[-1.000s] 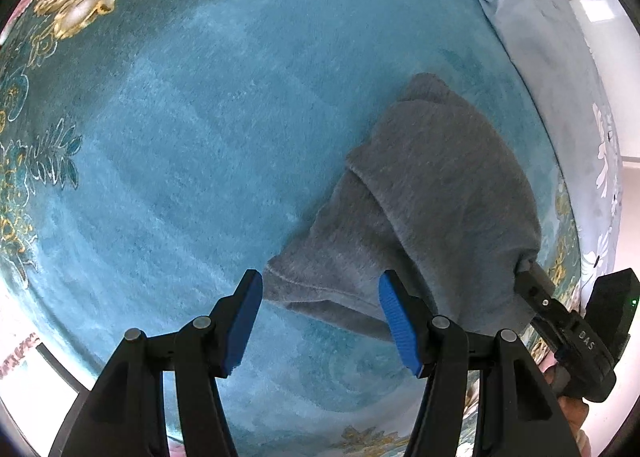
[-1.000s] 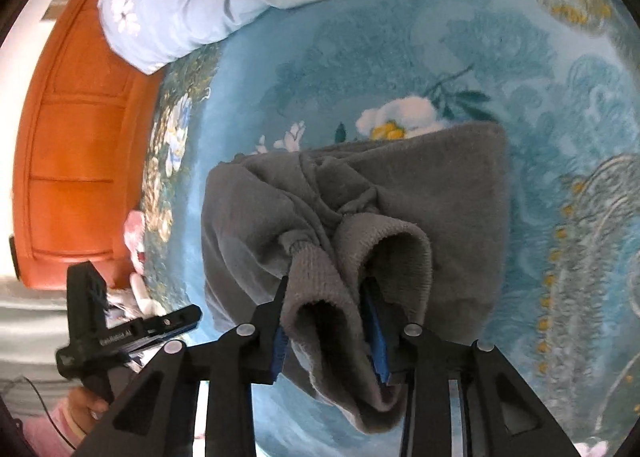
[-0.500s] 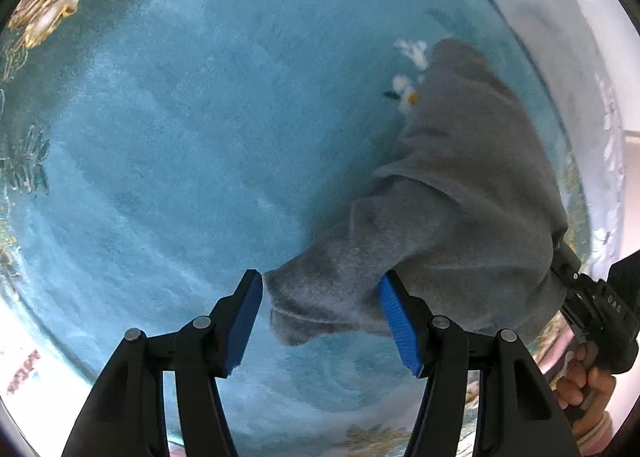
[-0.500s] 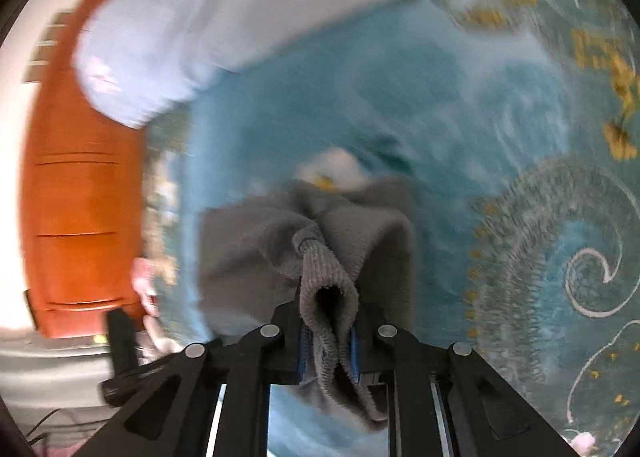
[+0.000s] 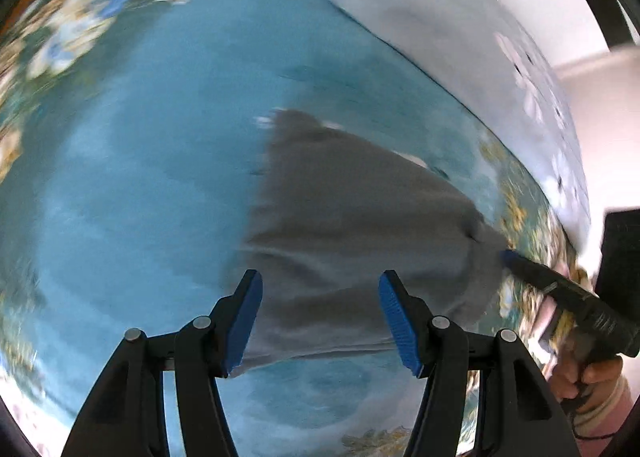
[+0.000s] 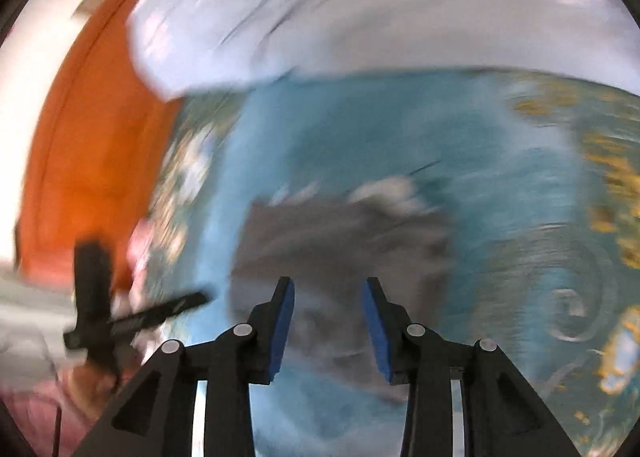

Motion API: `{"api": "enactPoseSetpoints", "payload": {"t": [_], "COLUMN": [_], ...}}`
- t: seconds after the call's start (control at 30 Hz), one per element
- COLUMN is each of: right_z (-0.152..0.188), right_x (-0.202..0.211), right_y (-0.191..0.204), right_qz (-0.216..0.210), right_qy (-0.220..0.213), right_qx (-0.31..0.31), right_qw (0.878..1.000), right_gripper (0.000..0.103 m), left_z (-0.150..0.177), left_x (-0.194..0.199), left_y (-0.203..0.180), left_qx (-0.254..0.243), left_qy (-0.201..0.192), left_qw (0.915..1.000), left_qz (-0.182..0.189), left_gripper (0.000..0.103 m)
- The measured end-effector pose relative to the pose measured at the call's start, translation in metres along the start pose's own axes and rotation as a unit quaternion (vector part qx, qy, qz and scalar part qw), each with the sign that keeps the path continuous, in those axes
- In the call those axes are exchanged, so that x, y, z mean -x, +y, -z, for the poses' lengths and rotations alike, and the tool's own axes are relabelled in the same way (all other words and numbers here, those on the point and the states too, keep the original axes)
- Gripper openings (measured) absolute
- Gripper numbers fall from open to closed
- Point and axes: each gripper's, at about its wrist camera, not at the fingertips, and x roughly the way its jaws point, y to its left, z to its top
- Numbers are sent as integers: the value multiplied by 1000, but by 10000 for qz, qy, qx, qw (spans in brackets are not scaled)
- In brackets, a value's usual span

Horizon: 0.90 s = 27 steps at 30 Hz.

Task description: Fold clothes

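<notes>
Hovering nearest the left wrist camera, the left gripper (image 5: 320, 317) has its blue pads spread wide with nothing between them, poised above the near hem of the gray garment (image 5: 352, 225). That garment lies in a loose heap on the teal floral bedspread (image 5: 140, 177), its far corner tapering to the right, where the other tool's tip sits at its edge. From its own camera, the right gripper (image 6: 328, 327) shows jaws parted to a middling width and gripping nothing; the gray cloth (image 6: 340, 241) lies below and beyond the pads, badly blurred by motion. Beyond the garment, a pale blue quilt (image 6: 380, 17) is bunched along the far side of the bed. Farthest left stands an orange wooden headboard (image 6: 92, 145).
</notes>
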Motion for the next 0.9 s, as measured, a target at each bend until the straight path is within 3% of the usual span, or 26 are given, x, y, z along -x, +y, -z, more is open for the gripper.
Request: {"api": "enactPoseSetpoints", "payload": {"t": [0.07,0.13,0.23,0.4,0.5,0.6,0.7,0.77,0.83,0.9], "right_z": [3,2,2,5,6,10,25,34,44,51], "right_x": [-14,-29,-42,-65,-57,-33,-13,-18,-25,-34], "right_y": [-1,-17,-42,-55,-50,-36,-41,-58,-79,-97], "right_qz": [313,574,553,541,519,488,776,844,880,678], "right_qy": [148,143,71,188,154,-188,-384,-277,-125,-57], "right_qx": [251,-1,-402,-606,-703,-527,-515,-873,-1318,-1738], "right_qw": [9991,9982,9976,9965,9961,9972,9949,9922,9873,9824], "right_gripper": [40,39,38,38,38,38,38,45,59,60], "left_z": [3,-6,-10,-14,-14,-11,-8,-4,-3,-3], "left_x": [-11,-26,-49,-65,-55,-34,-24,-32,-42,-50], "left_y": [5,17,31,26,23,30,43,48,54,63], "left_qx": [-49,48,253,-143,-253,-164,-25,100,205,282], "left_qy": [22,81,196,359,394,157,33,124,213,271], "left_qw": [10000,9999,9995,9985,9983,9996,9997,9993,9988,9988], "left_qz": [-2,-131,-69,-386,-357,-178,-232,-343,-394,-299], "left_gripper": [62,62,62,62,62,62,62,62,62,64]}}
